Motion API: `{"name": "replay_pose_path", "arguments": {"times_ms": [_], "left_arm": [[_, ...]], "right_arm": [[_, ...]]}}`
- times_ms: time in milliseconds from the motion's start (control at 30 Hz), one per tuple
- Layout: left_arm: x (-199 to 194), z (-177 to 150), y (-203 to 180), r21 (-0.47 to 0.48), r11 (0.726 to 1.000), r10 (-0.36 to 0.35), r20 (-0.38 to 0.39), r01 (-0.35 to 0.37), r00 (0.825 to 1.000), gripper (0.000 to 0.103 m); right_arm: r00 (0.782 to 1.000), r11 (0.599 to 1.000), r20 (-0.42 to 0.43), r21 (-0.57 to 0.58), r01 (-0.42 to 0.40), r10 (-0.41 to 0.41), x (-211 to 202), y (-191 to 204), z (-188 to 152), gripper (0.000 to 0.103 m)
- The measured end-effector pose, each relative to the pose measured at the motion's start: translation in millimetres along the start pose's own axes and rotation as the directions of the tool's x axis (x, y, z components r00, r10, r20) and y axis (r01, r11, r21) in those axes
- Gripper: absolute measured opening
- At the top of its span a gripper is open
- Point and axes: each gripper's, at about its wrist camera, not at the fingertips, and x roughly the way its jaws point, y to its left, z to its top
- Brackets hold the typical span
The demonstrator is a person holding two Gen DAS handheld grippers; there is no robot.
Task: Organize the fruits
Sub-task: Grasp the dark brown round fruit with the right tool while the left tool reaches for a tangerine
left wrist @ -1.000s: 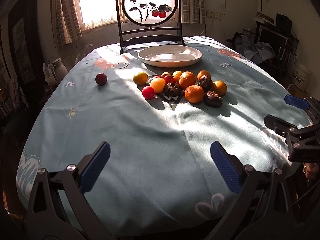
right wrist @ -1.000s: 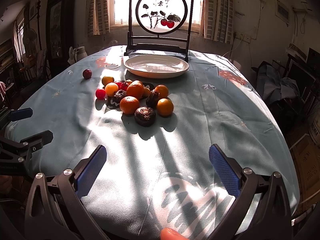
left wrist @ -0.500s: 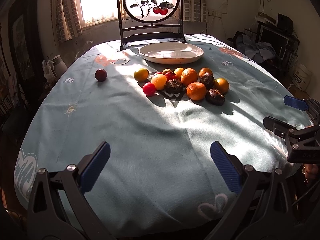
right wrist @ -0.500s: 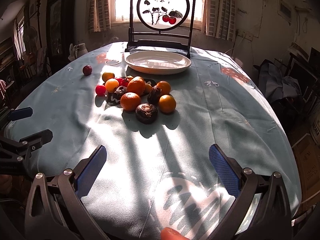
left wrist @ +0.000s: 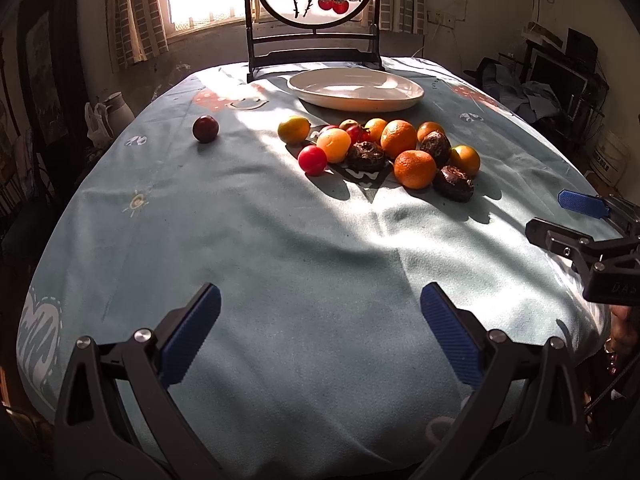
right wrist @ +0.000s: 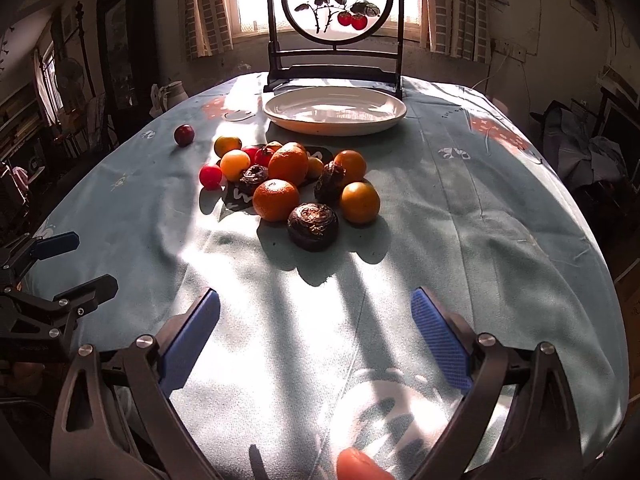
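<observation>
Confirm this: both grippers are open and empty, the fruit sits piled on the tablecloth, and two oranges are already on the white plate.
Not quite. The white plate holds no fruit; the right wrist view shows it bare. Both oranges lie in the pile on the tablecloth. The rest stands: left gripper and right gripper have jaws open and empty.

Small fruits point(left wrist: 350, 125) half hidden behind oranges point(left wrist: 398, 139); screen point(right wrist: 334, 2) top cropped.

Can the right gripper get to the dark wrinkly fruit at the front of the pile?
Probably yes. The right gripper is open, and the dark fruit sits at the near edge of the pile, straight ahead of it. Only bare tablecloth lies between them, so nothing seems to block the way.
</observation>
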Motion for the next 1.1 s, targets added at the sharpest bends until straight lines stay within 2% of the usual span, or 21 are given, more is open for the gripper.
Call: {"name": "replay_pose_path", "arguments": {"times_ms": [367, 567, 767, 967, 1033, 1100], "left_arm": [[21.9, 9.8, 30.0, -0.062, 0.998, -0.013, -0.031, 0.012, 0.999, 0.101], [30.0, 15.4, 37.1, -0.058, 0.998, -0.022, -0.026, 0.02, 0.999, 0.101], [35.8, 23.4, 29.0, -0.023, 0.998, -0.058, -0.01, 0.058, 0.998, 0.101], [42.8, 30.1, 18.1, 0.001, 0.998, -0.066, -0.021, 0.066, 0.998, 0.101], [44.1, 31.2, 16.5, 0.003, 0.998, -0.065, -0.026, 0.065, 0.998, 0.101], [45.5, 33.3, 14.3, 0.006, 0.998, -0.068, -0.031, 0.068, 0.997, 0.101]], "right_arm": [[0.992, 0.998, -0.115, -0.018, -0.061, 0.059, 65.2, 2.8, 33.5, 0.062], [0.983, 0.997, -0.168, 0.001, -0.077, 0.076, 92.8, -0.5, 40.9, 0.058], [0.982, 0.995, -0.161, 0.034, -0.09, 0.095, 101.7, -10.0, 48.3, 0.057], [0.981, 0.995, -0.166, 0.029, -0.1, 0.103, 107.6, -12.1, 55.0, 0.057], [0.983, 0.997, -0.167, 0.016, -0.074, 0.076, 108.0, -12.3, 56.1, 0.045], [0.982, 0.996, -0.168, 0.012, -0.087, 0.088, 107.9, -15.0, 56.5, 0.044]]}}
